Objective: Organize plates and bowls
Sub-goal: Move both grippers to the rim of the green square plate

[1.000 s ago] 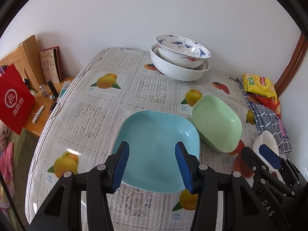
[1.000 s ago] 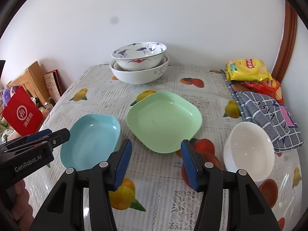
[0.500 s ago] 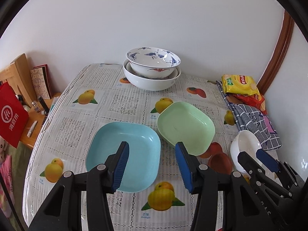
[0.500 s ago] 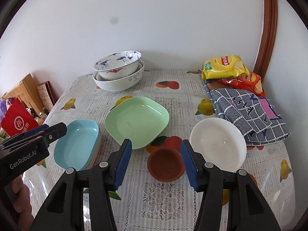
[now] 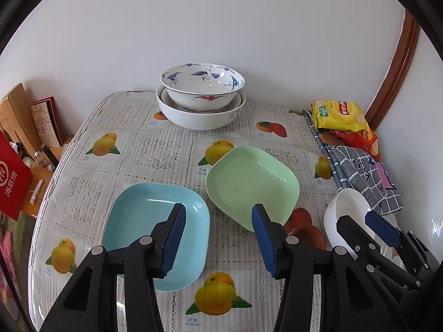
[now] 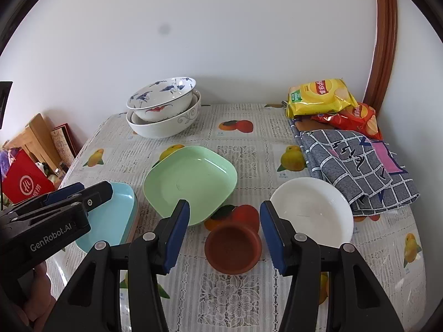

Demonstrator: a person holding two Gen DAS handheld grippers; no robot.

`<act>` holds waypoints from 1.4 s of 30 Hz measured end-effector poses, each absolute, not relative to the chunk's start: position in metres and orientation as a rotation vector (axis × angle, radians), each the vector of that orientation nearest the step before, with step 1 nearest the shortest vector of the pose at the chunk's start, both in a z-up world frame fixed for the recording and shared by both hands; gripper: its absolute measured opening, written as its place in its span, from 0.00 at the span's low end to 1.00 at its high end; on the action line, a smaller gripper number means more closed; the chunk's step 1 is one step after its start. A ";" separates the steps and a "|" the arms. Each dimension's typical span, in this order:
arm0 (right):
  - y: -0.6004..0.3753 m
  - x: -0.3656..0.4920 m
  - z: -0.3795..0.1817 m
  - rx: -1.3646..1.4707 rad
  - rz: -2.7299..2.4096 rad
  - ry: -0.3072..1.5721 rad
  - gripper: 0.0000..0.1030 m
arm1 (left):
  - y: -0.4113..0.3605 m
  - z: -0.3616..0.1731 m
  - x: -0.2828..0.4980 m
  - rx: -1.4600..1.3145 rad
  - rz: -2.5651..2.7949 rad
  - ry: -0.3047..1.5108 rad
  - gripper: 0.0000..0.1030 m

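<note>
The left gripper [image 5: 217,239] hangs above the near part of the table [image 5: 155,152] with its blue-padded jaws standing apart and nothing between them; through the gap only the fruit-print tablecloth shows. Its left finger [image 5: 173,240] overlaps the blue plate [image 5: 144,218], which lies flat on the cloth below it, untouched. The right gripper [image 6: 224,233] is likewise parted and empty, held over the near middle of the table. Seen between its fingers, but lying on the cloth beneath them, is a small brown dish [image 6: 234,247]. In the right wrist view the left gripper's black body crosses the lower left corner, with part of a hand [image 6: 41,298] under it.

Just beyond the grippers sits the green plate [image 6: 191,181], square with rounded corners, close beside the blue plate and near the brown dish. To the right of the brown dish, very close to it, is a white plate [image 6: 314,207], its far edge meeting a folded checked cloth [image 6: 357,166]. Behind that cloth lie a yellow chip bag [image 6: 318,96] and a red chip bag [image 6: 357,117] against the wall. At the far side of the table two bowls are stacked: a blue-patterned bowl [image 5: 202,85] nested in a larger white bowl [image 5: 200,116]. Off the table's left edge stand a red paper bag [image 5: 11,182] and some wooden boards [image 5: 16,116].
</note>
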State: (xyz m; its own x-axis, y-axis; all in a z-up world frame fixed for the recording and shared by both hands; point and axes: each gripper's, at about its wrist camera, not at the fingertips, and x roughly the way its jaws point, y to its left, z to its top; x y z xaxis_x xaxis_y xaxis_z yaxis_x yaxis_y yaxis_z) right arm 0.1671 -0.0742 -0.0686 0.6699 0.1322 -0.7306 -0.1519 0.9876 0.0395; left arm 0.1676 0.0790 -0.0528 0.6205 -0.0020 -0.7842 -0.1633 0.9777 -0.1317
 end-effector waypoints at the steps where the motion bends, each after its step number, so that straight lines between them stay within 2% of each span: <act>1: -0.074 0.170 -0.069 -0.028 0.160 0.823 0.51 | 0.079 -0.054 0.171 -0.202 0.089 0.906 0.46; 42: -0.066 0.251 -0.108 -0.045 0.188 0.878 0.49 | 0.105 -0.117 0.252 -0.265 0.071 1.013 0.46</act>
